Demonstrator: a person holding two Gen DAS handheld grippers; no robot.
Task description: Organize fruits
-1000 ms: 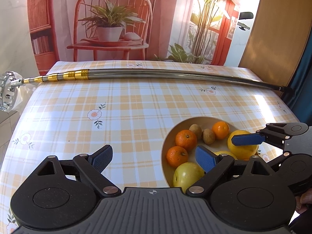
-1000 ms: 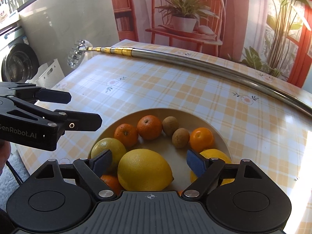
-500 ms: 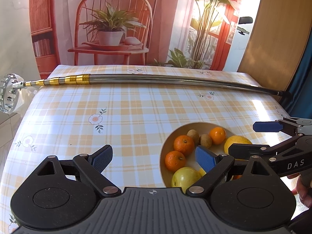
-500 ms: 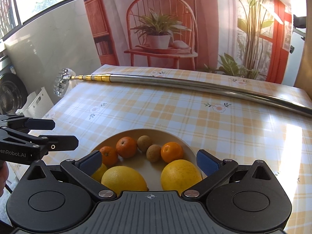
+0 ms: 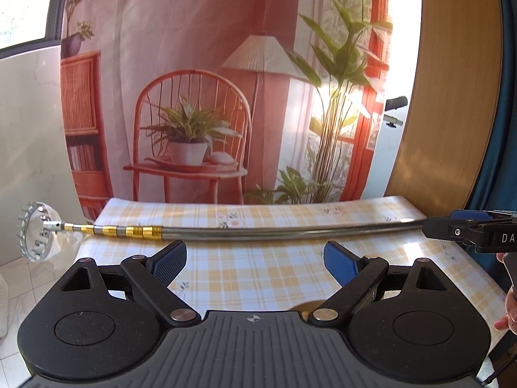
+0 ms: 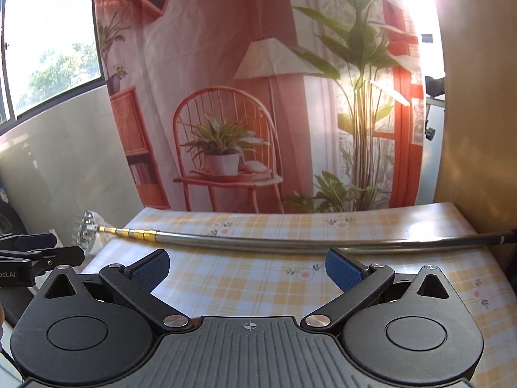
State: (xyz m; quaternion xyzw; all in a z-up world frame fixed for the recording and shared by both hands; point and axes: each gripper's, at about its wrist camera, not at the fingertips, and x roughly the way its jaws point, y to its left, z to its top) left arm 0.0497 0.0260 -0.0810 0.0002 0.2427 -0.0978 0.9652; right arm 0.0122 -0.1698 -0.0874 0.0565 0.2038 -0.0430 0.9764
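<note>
Left gripper (image 5: 254, 255): lowest and nearest in its own view; jaws spread wide with nothing between the blue pads (image 5: 169, 260); only tablecloth shows in the gap.
Right gripper (image 6: 247, 266): same pose in its own view; jaws spread wide, holding nothing; blue pads (image 6: 342, 270) at 10 and 2 o'clock from the body.
Fruits: none visible in either view; a small tan sliver (image 5: 305, 307) peeks above the left gripper's body at 1 o'clock, too hidden to identify; where the fruit lies cannot be told.
Neighbours: right gripper's tip enters the left view at 3 o'clock; left gripper's tip enters the right view at 9 o'clock.
Hand (image 5: 509, 304): fingers at the right edge of the left view, at 4 o'clock, below that tip.
Table (image 5: 258, 278): yellow plaid cloth with small flower prints, sunlit at the right end.
Pole (image 5: 274, 234): long metal rod lying across the far part of the table from 9 to 3 o'clock, gold bands near its left end.
Head (image 5: 37, 231): round, spiked clear piece at the pole's left end, hanging past the table edge.
Backdrop (image 5: 210, 113): printed cloth at 12 o'clock, showing a chair, potted plant and lamp.
</note>
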